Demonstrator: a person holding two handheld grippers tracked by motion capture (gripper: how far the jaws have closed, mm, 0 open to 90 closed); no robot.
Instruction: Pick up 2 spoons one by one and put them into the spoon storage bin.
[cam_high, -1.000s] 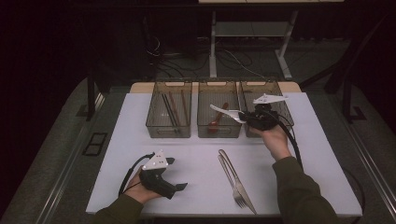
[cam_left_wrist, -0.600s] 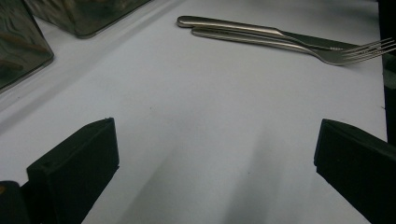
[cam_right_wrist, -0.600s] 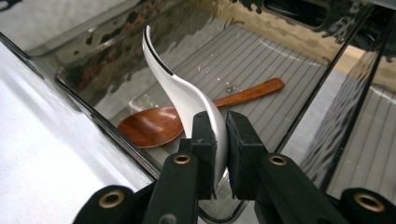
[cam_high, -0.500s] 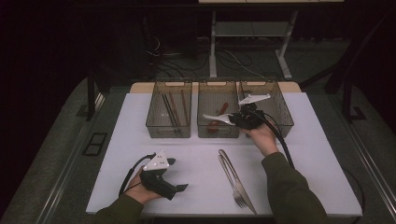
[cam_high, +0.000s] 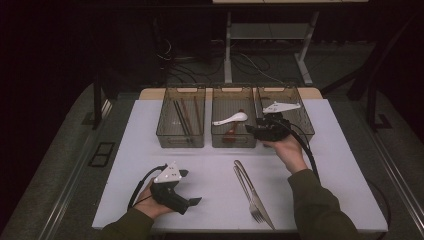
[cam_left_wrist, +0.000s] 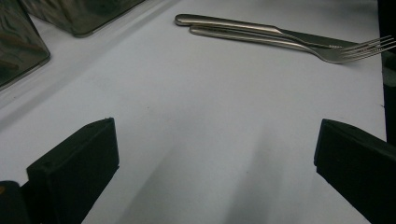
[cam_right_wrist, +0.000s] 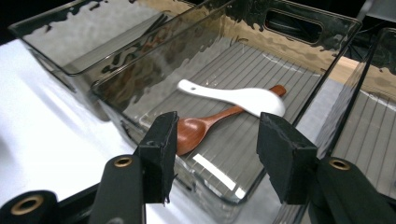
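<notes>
Right tongs standing apart, just been opening, nothing between the pads. Poised at the near rim of the middle bin, tips aimed into it. White spoon already down in that bin, just ahead of the tips and clear of them, lying across the handle of a wooden spoon and touching it.

Left tongs resting low on the table, spread wide, holding nothing. Ahead of them and off to one side, a fork and a knife lying side by side, touching along their handles.

Risks from here, as a judgement:
- Tips of the right tongs very close to the bin's near wall – pulling back low or at a slant could hook the rim and shove or tip the bin.
- White spoon perched on the wooden one, not flat; a knock to the bin could make it slide or rock.
- Cable of the right tongs trailing past the bin beside them – could snag on its corner while backing out.
- Fork and knife pressed together, thin and flat on the table; closing on one likely drags the other, or slips off both.
</notes>
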